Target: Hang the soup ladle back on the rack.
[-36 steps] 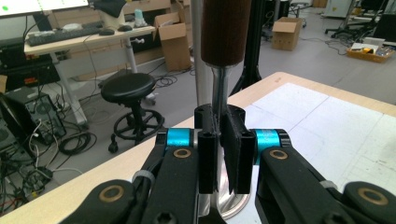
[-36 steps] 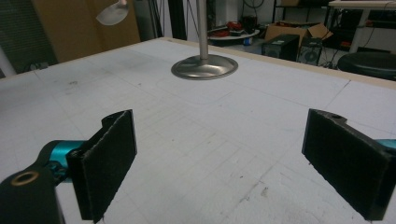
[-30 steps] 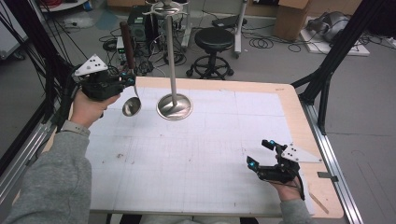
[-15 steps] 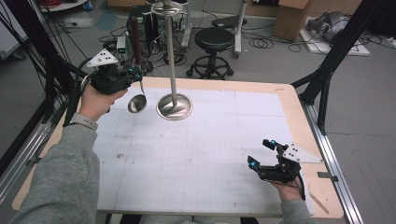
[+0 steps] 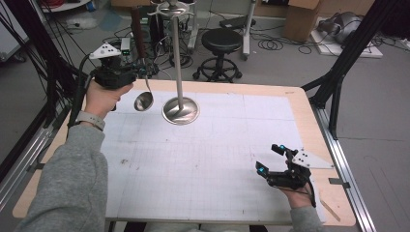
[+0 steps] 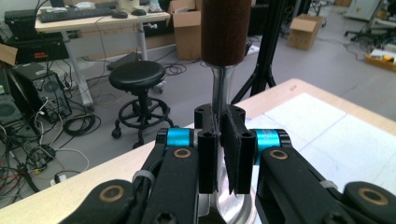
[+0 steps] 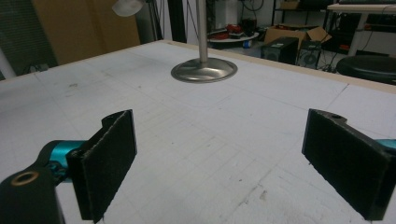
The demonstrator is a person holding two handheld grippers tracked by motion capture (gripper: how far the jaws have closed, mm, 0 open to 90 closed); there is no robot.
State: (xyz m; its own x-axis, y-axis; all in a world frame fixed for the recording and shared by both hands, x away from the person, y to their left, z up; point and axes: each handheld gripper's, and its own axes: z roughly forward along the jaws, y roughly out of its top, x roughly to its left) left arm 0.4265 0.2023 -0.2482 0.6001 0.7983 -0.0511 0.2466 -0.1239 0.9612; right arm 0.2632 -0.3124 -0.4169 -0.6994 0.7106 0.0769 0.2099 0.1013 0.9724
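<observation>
A metal ladle (image 5: 143, 101) with a brown wooden handle (image 5: 138, 29) hangs upright above the table's far left, bowl down. My left gripper (image 5: 143, 73) is shut on its thin metal shaft; in the left gripper view the pads (image 6: 236, 154) pinch the shaft (image 6: 219, 88) just below the wooden handle (image 6: 224, 32). A steel stand with a round base (image 5: 181, 110) and a tall pole (image 5: 178, 53) is just right of the ladle. My right gripper (image 5: 269, 158) rests at the near right of the table, open with nothing between its pads (image 7: 109, 163). The stand base (image 7: 204, 70) lies ahead of it.
A white gridded mat (image 5: 203, 159) covers the wooden table (image 5: 309, 111). Behind the table are a black stool (image 5: 221, 41), cables and computer gear on the floor. Black frame legs (image 5: 338, 82) rise at the far right, and dark cables hang at the left.
My left hand has carried the ladle up and to the right, closer to the stand's pole. The right gripper has stayed where it was.
</observation>
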